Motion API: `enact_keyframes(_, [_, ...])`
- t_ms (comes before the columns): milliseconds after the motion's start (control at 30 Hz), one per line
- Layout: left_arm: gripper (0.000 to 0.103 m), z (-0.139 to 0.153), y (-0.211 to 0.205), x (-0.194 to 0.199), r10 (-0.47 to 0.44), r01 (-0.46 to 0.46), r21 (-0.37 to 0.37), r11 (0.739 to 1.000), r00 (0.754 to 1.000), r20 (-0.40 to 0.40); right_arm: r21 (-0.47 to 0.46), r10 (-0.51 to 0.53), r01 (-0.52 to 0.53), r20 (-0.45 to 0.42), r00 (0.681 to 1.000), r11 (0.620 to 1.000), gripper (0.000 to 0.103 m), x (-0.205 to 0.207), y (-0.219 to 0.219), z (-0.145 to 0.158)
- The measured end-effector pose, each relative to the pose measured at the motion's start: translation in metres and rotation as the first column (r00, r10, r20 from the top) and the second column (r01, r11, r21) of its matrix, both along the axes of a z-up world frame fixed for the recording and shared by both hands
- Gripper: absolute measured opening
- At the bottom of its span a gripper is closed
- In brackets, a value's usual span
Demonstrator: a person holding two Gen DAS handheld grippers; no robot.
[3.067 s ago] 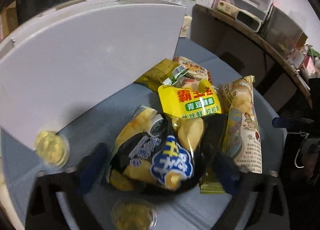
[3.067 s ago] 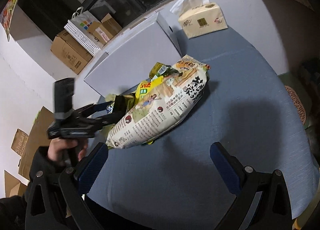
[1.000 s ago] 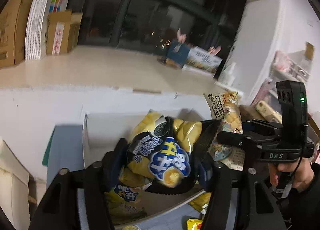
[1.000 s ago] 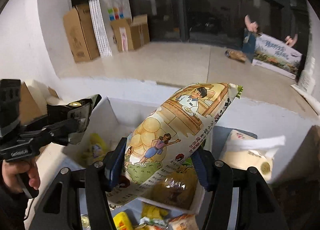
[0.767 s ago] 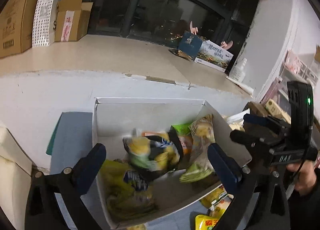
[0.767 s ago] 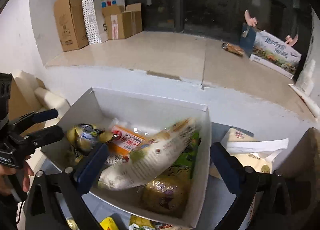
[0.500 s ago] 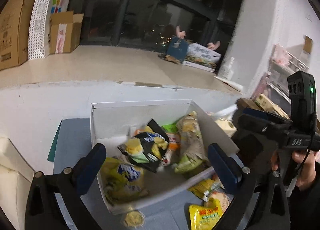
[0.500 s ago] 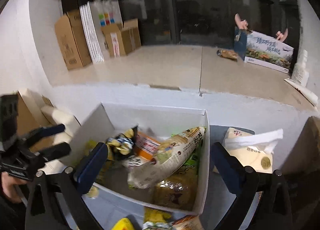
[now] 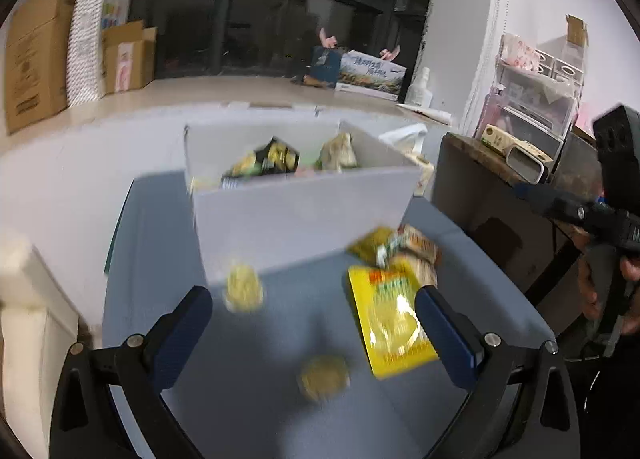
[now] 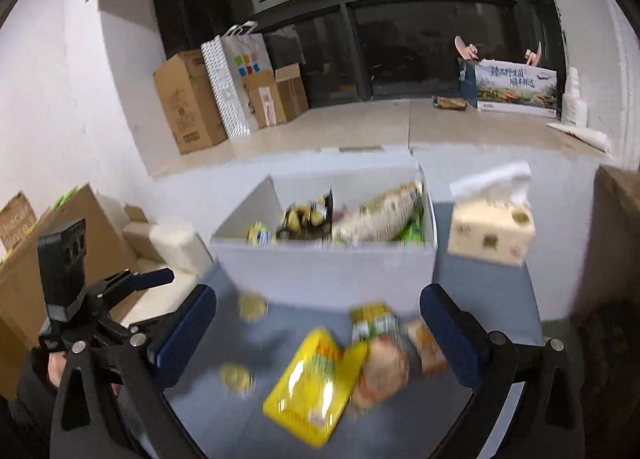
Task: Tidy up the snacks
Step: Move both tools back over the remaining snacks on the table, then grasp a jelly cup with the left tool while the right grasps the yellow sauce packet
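- While both grippers stand wide with nothing between their fingers, the left gripper [image 9: 312, 323] and the right gripper [image 10: 318, 323] have just been opening their jaws, and both are empty now.
- Ahead of both grippers stands the white box [image 9: 300, 215] on the blue tabletop [image 9: 248, 411]; inside it lie a black and yellow chip bag [image 10: 308, 215] and a long pale snack bag [image 10: 380, 215].
- Between the left gripper's fingers, on the tabletop, lie two small round yellow snacks [image 9: 244, 291]; one is close to the box wall, the other nearer to the camera.
- Just inside the left gripper's right finger lies a yellow packet [image 9: 392, 327], and beyond it a few smaller packets [image 9: 408, 247] near the box corner.
- Beyond the right gripper's right finger, beside the box, stands a tissue box [image 10: 492, 227].
- All things are blurred, so their labels cannot be read.
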State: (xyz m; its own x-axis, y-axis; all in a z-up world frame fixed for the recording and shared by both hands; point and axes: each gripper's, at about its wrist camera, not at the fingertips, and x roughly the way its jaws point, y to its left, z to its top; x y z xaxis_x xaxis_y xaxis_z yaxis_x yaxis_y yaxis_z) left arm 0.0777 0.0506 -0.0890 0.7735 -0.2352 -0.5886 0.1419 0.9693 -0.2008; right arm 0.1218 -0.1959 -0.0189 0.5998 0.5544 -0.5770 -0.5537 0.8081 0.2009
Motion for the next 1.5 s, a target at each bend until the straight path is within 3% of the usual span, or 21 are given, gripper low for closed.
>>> enact_keyframes(133, [0.103, -0.017, -0.011, -0.025, 0.000, 0.000, 0.002, 1.000, 1.000, -0.011, -0.026, -0.027, 0.026, -0.028, 0.999, 0.999, 0.103, -0.029, -0.014, -0.021])
enact_keyframes(300, [0.103, -0.025, -0.020, -0.028, -0.009, 0.009, 0.025, 1.000, 0.999, -0.032, -0.003, -0.088, 0.088, -0.040, 0.995, 0.996, 0.103, -0.050, -0.034, -0.036])
enact_keyframes(800, [0.103, -0.081, -0.041, 0.011, -0.015, 0.038, 0.136, 0.990, 0.985, -0.172, -0.033, -0.118, 0.116, -0.070, 0.990, 0.993, 0.103, -0.063, -0.045, -0.051])
enact_keyframes(867, [0.091, -0.084, -0.043, 0.011, -0.036, 0.059, 0.140, 0.988, 0.986, -0.165, -0.043, -0.116, 0.113, -0.078, 0.990, 0.993, 0.103, -0.064, -0.043, -0.055])
enact_keyframes(900, [0.062, -0.084, -0.043, 0.011, -0.034, 0.059, 0.157, 0.986, 0.987, -0.156, -0.052, -0.113, 0.109, -0.083, 0.990, 0.993, 0.103, -0.064, -0.041, -0.056])
enact_keyframes(933, [0.042, -0.086, -0.043, 0.012, -0.019, 0.047, 0.170, 0.984, 0.986, -0.165, -0.060, -0.111, 0.106, -0.086, 0.990, 0.993, 0.103, -0.064, -0.040, -0.058])
enact_keyframes(1233, [0.038, -0.079, -0.036, 0.004, -0.029, 0.048, 0.131, 0.990, 0.990, -0.140, -0.105, -0.104, 0.093, -0.104, 0.989, 0.990, 0.103, -0.061, -0.031, -0.064])
enact_keyframes(1500, [0.038, -0.019, -0.024, -0.028, -0.015, 0.015, 0.053, 0.998, 1.000, 0.003, -0.169, -0.048, 0.023, -0.148, 0.988, 0.985, 0.103, -0.037, -0.006, -0.083])
